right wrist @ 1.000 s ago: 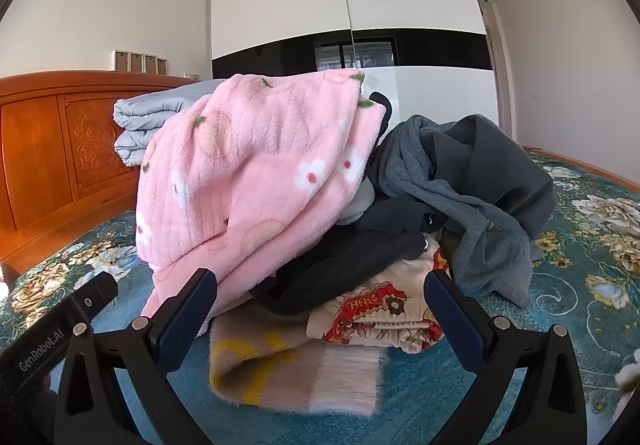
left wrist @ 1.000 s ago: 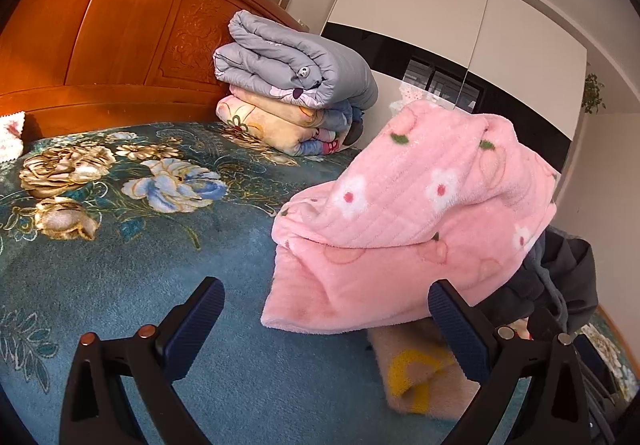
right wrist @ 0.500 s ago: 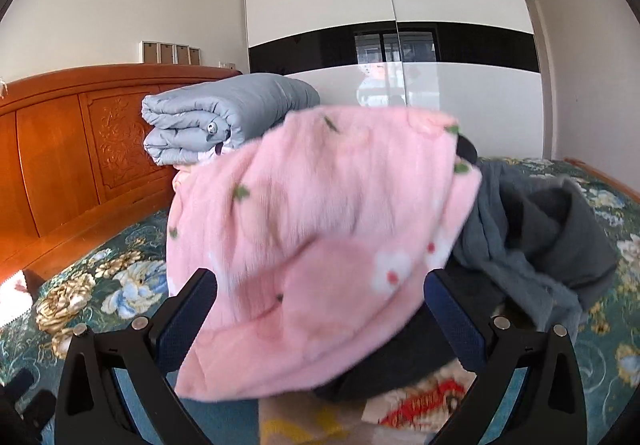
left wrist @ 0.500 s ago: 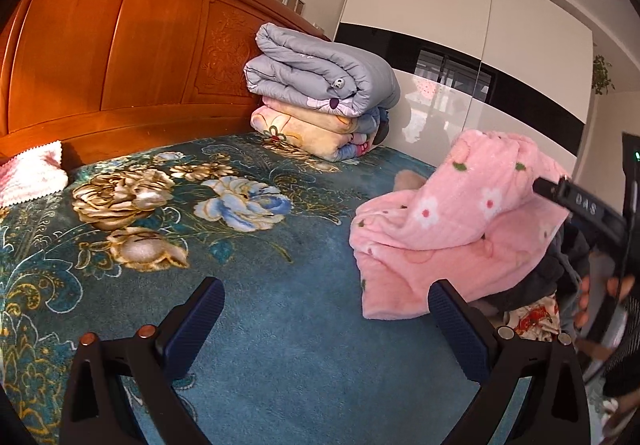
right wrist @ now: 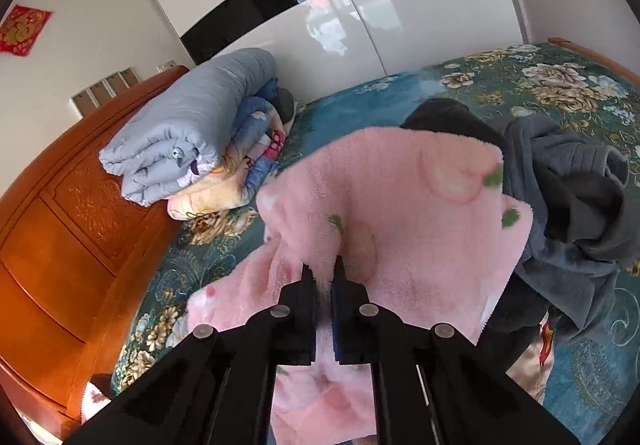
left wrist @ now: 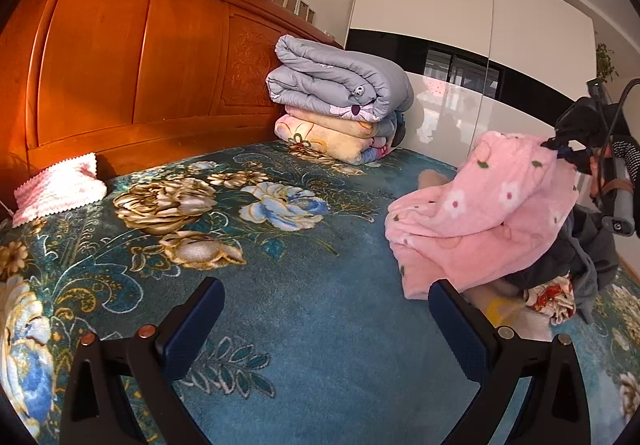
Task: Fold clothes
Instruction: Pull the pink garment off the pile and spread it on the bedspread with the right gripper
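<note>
My right gripper (right wrist: 323,273) pinches the pink fleece garment (right wrist: 400,229), which drapes down-left from its tips. My left gripper (left wrist: 326,319), spread and empty, has the hanging hem ahead-right, apart.

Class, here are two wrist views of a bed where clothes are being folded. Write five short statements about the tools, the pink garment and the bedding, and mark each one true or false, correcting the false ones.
1. The right tool is shut on the pink garment. True.
2. The left tool also grips the pink garment. False: it is open over bare bedspread, holding nothing.
3. A grey quilt lies on top of the folded blankets by the headboard. True.
4. The pink garment lies flat and spread out on the bedspread. False: its top is lifted, and it drapes over a pile of dark clothes.
5. The bedspread is plain white. False: it is teal with large flowers.
</note>
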Tool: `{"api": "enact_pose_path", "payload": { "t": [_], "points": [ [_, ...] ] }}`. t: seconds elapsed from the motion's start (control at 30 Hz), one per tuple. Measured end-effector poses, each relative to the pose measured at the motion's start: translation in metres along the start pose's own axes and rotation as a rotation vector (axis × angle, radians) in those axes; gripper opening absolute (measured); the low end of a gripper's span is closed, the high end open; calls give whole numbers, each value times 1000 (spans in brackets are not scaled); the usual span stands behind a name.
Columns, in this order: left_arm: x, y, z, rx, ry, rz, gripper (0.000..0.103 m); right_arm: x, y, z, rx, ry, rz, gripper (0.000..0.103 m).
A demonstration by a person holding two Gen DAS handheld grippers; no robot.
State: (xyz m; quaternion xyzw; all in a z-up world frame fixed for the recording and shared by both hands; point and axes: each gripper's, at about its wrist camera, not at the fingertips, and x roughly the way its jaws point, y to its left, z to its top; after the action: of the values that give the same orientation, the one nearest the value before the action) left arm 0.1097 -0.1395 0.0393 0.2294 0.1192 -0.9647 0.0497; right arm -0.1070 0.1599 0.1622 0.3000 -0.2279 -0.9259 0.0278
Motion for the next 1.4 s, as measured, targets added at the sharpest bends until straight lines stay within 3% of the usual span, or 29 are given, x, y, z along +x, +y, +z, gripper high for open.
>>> {"api": "enact_pose_path", "payload": {
  "t": [0.2, 0.37, 0.43, 0.53, 0.63, 0.8, 0.9, 0.93, 1.03, 1.1, 1.23, 1.3, 1.4],
  "points": [
    [-27, 3, -7, -20, 35, -29, 103, -109, -3, 6, -68, -96, 160, 5],
    [-52, -16, 0, -10, 60, -98, 103, -225, -44, -18, -128, -188, 268, 5],
    [-59, -22, 2, -27, 83, -150, 103, -266, -69, -35, -158, -227, 257, 5],
    [-59, -35, -3, -45, 149, -197, 103, -303, -115, -68, -194, -217, 155, 5],
    [-58, -49, -12, -50, 211, -238, 103, -307, -174, -103, -163, -136, -7, 5],
    [-57, -81, -31, 34, 268, -275, 103, -300, -279, -160, -29, 18, -216, 5],
    [-57, -100, -41, 91, 298, -290, 103, -305, -314, -189, 0, 97, -235, 7],
    [-57, -107, -45, 111, 308, -294, 103, -310, -313, -194, -22, 92, -242, 9],
    [-55, -118, -55, 137, 329, -293, 103, -330, -300, -199, -120, 47, -337, 38],
    [-52, -123, -60, 125, 341, -297, 103, -335, -277, -197, -233, -11, -378, 43],
    [-56, -130, -67, 144, 352, -300, 103, -285, -224, -190, -379, 47, -189, 58],
    [-61, -125, -66, 161, 340, -279, 103, -247, -194, -194, -433, 107, -106, 58],
    [-66, -109, -62, 154, 331, -248, 103, -192, -156, -212, -513, 210, -67, 58]
  ]
}}
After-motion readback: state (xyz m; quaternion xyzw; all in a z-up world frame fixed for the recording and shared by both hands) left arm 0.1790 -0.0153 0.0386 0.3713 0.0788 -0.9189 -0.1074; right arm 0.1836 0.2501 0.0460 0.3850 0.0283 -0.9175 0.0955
